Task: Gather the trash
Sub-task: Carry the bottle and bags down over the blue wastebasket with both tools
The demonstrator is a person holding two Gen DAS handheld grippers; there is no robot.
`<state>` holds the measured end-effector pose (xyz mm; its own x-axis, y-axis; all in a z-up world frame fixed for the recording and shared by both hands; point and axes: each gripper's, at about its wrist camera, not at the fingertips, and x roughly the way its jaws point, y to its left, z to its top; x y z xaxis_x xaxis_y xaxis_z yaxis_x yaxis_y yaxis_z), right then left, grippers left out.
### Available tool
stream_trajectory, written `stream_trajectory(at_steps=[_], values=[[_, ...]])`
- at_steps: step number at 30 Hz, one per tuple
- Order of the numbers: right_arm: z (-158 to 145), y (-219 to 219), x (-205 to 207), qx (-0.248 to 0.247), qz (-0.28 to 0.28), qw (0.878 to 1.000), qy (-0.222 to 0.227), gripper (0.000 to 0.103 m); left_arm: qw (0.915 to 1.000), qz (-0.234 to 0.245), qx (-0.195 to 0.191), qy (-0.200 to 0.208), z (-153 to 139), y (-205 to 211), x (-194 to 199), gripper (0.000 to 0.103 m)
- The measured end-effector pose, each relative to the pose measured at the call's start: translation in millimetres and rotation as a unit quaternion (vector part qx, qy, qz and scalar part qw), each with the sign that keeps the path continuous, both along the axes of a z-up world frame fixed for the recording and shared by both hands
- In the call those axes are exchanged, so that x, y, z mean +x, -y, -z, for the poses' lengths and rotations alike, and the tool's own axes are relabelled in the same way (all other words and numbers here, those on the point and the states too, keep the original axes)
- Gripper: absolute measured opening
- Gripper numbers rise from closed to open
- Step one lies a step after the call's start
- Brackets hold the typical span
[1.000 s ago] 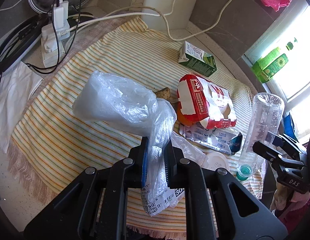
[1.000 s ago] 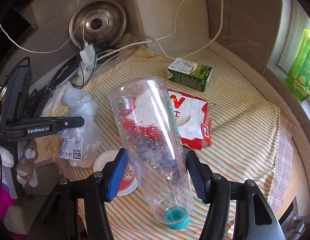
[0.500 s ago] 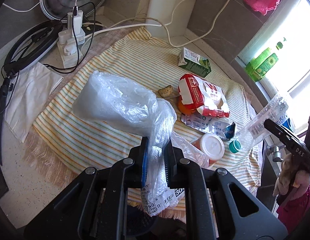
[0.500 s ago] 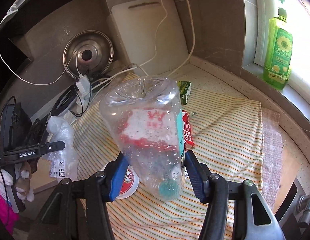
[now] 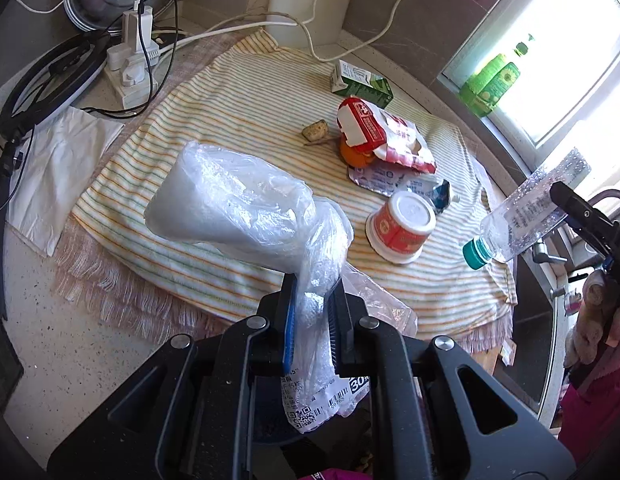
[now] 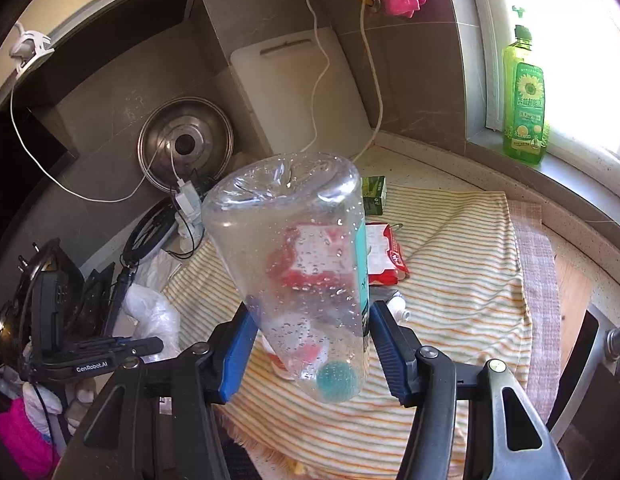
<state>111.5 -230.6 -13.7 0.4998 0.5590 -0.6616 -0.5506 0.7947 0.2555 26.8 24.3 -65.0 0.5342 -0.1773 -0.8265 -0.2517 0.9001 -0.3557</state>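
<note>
Right wrist view: right hand-held gripper [image 6: 310,344] clamping plastic bottle [image 6: 298,264], long axis pointing forward, cap nearest; left hand-held gripper [image 5: 312,320] pinching plastic bag [image 5: 238,208].

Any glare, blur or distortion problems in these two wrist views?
Left wrist view: window blown out white, fisheye bends the counter edges, striped cloth sharp. Right wrist view: window overexposed too, clear bottle fills the centre, its droplets blurring the trash behind; dish soap bottle stays readable.
</note>
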Motion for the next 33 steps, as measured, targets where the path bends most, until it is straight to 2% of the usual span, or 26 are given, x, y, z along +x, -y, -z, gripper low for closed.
stream_trajectory(at_steps=[6,17,23,33], values=[[1.2,-8.4,-47.0,0.013,0.001,1.000,-0.007,0.058,0.9995,0.031,-0.007,-0.008,10.7,3.1,-23.8,0.012],[26.7,-22.7,-117.4,0.025,0.006,0.999,-0.036,0.058,0.9949,0.094,-0.013,-0.034,41.6,23.1,-59.1,0.012],[52.8,-28.3,-144.8,0.016,0.012,0.998,-0.056,0.058,0.9907,0.120,-0.017,-0.062,70.8,35.4,-76.2,0.012],[109.8,-39.9,-170.2,-0.018,0.008,0.995,-0.094,0.058,0.9809,0.158,0.002,-0.113,127.1,52.5,-93.2,0.012]])
